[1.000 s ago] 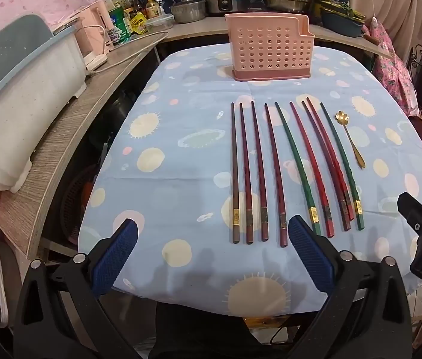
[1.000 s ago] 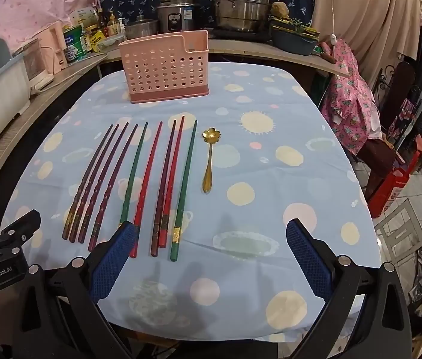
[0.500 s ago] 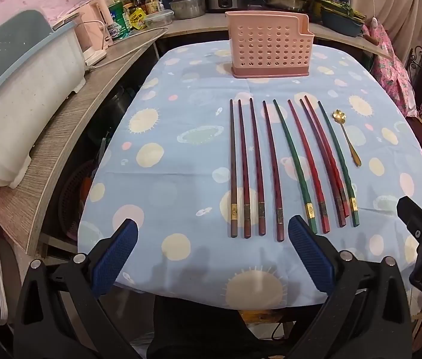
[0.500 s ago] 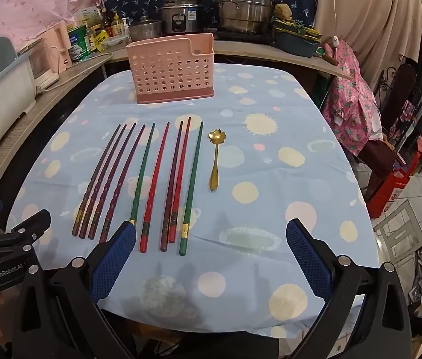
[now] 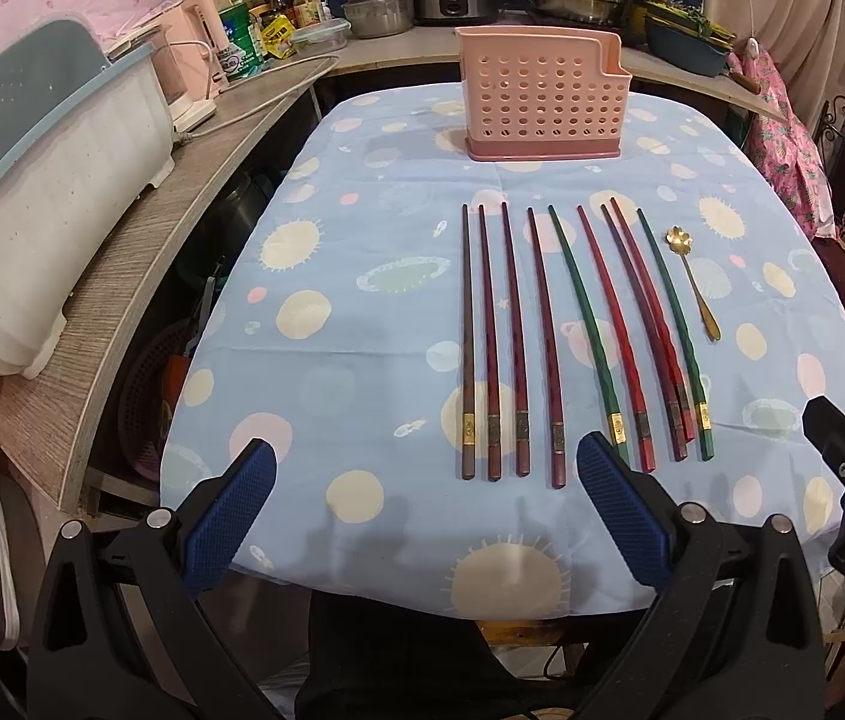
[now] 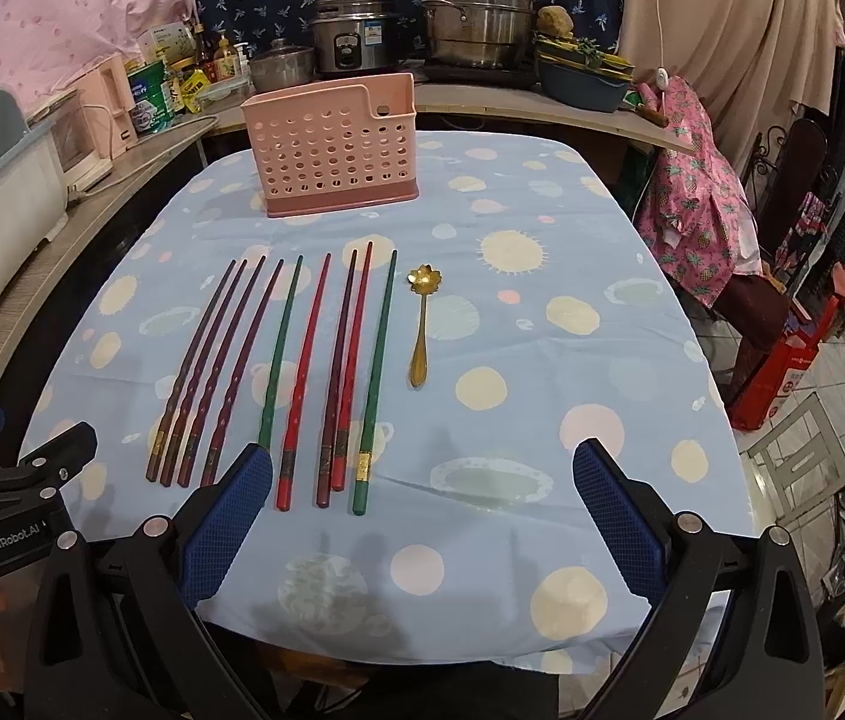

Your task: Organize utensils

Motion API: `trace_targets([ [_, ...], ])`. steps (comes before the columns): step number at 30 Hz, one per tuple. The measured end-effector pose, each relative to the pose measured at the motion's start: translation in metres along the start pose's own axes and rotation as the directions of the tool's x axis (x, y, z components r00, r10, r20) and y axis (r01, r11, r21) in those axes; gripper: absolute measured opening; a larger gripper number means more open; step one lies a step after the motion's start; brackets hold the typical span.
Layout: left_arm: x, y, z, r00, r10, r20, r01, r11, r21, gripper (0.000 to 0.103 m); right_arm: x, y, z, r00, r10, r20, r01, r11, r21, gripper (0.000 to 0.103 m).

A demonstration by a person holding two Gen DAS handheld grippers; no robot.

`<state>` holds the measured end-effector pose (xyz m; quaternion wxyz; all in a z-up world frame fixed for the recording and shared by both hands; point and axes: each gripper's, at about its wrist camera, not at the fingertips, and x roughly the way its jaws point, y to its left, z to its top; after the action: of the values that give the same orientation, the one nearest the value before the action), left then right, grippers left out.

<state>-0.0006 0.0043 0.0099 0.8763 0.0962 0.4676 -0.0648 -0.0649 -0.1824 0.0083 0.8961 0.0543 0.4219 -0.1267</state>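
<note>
Nothing is being carried: the left tool [image 5: 422, 504] and the right tool [image 6: 422, 504] are both hanging spread wide and empty over the near edge of the worktop [image 6: 602, 312]. The chopsticks [image 5: 578, 336] are lying side by side, the gold spoon [image 6: 420, 324] just beside them, the pink holder [image 5: 542, 102] standing well behind. I'd judge this the opening reach; next, one tool needs lowering onto a single thin stick.
</note>
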Motion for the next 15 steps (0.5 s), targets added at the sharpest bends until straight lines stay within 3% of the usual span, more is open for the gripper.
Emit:
trace_targets([
  [15,-0.003,-0.0014,0.0014,1.0,0.004,0.001,-0.004,1.0,0.003,0.096,0.0016,0.0036,-0.0005,1.0,0.002,-0.007,-0.002,1.0,-0.009,0.096],
])
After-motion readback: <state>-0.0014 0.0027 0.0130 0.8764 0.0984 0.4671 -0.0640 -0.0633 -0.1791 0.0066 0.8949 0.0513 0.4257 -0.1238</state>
